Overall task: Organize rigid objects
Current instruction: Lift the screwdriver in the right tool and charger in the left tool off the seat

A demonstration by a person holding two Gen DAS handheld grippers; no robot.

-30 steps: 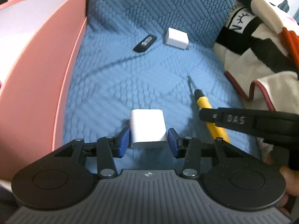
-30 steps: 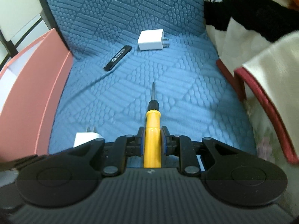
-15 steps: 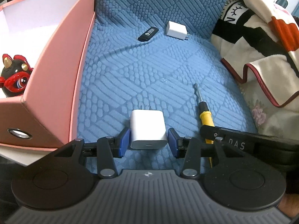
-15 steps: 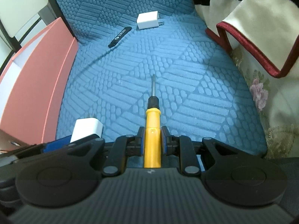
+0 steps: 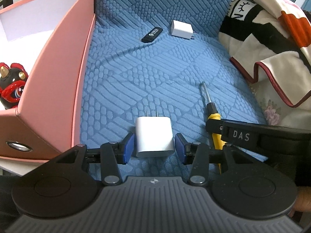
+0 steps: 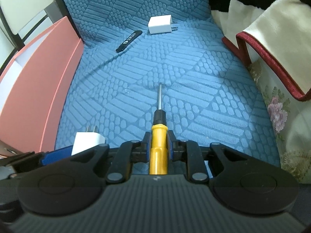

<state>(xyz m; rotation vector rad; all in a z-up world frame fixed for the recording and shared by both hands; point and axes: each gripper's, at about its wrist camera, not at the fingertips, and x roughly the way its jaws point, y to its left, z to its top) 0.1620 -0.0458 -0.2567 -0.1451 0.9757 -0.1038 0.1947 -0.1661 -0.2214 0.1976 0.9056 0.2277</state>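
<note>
Left gripper (image 5: 154,145): pinched on a white charger (image 5: 154,136), prongs forward, over the blue cushion's (image 5: 136,77) near edge. Right gripper (image 6: 158,145): clamped on a yellow screwdriver (image 6: 158,136), shaft forward. Near the far edge: black USB stick (image 5: 152,34) beside a second charger (image 5: 181,30). Along the left edge: pink box (image 5: 58,73).
</note>
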